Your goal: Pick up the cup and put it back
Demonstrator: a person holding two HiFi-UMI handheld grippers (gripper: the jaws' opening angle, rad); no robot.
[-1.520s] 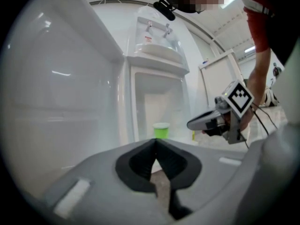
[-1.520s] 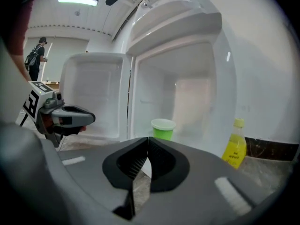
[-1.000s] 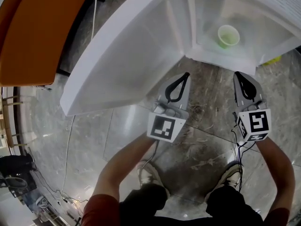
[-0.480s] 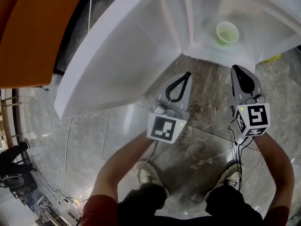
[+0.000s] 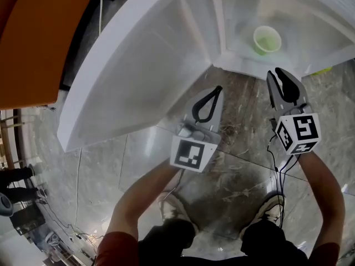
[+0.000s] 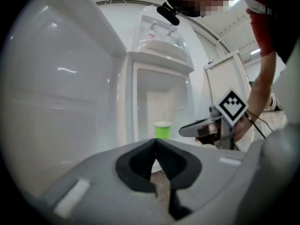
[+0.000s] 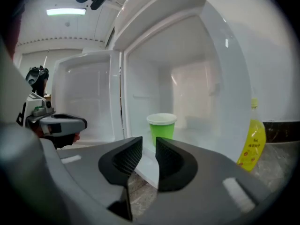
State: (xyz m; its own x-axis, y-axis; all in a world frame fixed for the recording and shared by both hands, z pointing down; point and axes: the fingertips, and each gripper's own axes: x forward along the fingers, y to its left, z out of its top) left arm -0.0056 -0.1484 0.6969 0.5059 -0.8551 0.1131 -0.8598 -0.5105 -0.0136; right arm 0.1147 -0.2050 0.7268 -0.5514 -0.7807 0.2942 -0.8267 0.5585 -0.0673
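A green cup (image 5: 267, 40) with a white rim stands upright on the floor of an open white fridge compartment (image 5: 244, 57). The same cup (image 7: 161, 126) shows just beyond my right gripper (image 7: 149, 142), whose jaws are opening with a narrow gap and nothing between them. In the head view my right gripper (image 5: 279, 73) hovers just in front of the compartment, a little right of the cup. My left gripper (image 5: 217, 90) sits lower left of it near the door hinge, shut and empty. The left gripper view shows the cup (image 6: 162, 130) beyond my left gripper (image 6: 155, 142).
The fridge door (image 5: 127, 71) swings open to the left. A yellow bottle (image 7: 253, 142) stands on the floor right of the fridge. An orange table (image 5: 33, 37) fills the far left. Cables trail over the marble floor (image 5: 233, 176) by the person's feet.
Both grippers have moved forward toward the fridge opening. The right gripper's jaws have parted slightly; the left jaws stay together. The cup has not moved.
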